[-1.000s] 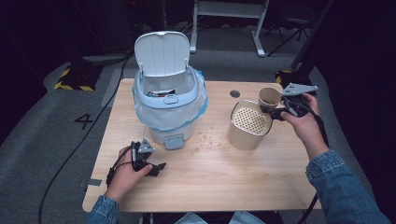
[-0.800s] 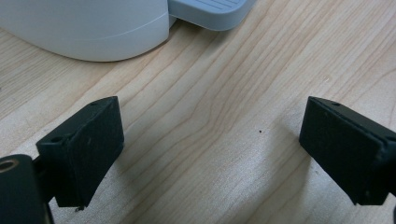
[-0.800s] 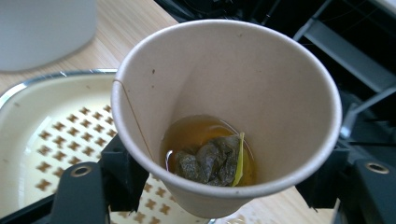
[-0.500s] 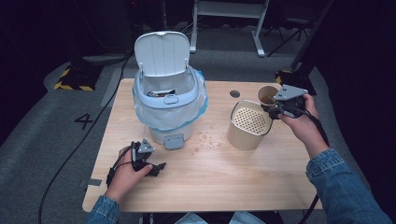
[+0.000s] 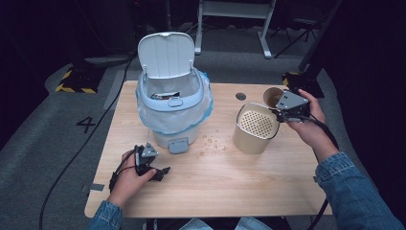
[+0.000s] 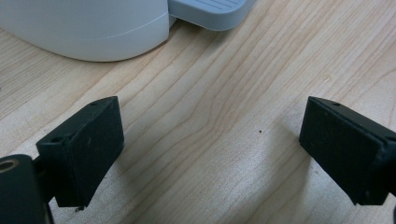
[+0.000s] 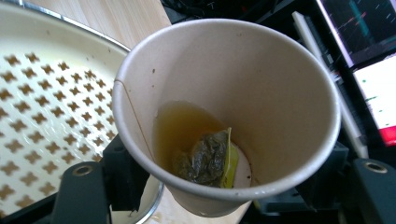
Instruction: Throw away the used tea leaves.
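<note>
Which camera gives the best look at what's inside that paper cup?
The right gripper view: it looks straight down into the paper cup, showing brownish liquid and a soggy tea bag at the bottom. In the high view the cup is small and far off, beside the perforated container, its contents unreadable.

We see our left hand [image 5: 131,175] low on the near left, and its left gripper [image 5: 160,173] has the jaws wide apart with nothing between them. Our right hand [image 5: 309,125] is raised at the far right, the forearm reaching in from the near right corner, and the right gripper [image 5: 276,114] has its jaws closed on something.
</note>
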The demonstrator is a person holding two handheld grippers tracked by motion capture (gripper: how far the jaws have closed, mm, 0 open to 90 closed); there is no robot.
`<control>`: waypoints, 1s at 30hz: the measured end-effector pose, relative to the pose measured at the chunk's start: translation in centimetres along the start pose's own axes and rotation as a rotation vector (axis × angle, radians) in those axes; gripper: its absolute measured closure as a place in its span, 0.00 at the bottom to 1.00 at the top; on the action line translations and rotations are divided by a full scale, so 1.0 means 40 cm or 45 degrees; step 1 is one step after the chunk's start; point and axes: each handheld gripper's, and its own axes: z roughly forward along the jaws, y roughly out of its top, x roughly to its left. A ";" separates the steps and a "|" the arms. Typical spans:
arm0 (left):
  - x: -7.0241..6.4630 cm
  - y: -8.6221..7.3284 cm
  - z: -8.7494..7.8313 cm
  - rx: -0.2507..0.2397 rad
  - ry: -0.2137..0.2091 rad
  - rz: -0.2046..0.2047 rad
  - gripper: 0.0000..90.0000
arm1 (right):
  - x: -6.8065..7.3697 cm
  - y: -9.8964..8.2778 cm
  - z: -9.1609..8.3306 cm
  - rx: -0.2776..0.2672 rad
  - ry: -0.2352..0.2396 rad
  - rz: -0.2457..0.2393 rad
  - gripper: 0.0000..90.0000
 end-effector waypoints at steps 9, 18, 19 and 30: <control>0.000 0.000 0.000 0.000 0.000 0.000 0.08 | 0.026 0.026 -0.010 0.083 -0.129 -0.372 0.35; 0.000 0.000 0.000 0.000 0.000 0.000 0.08 | 0.076 0.068 -0.019 0.188 -0.320 -0.806 0.35; 0.000 0.000 0.000 0.000 0.000 0.000 0.08 | 0.081 0.071 -0.019 0.196 -0.339 -0.856 0.35; 0.000 0.000 0.000 0.000 0.001 0.000 0.08 | 0.116 0.086 -0.021 0.311 -0.590 -1.299 0.35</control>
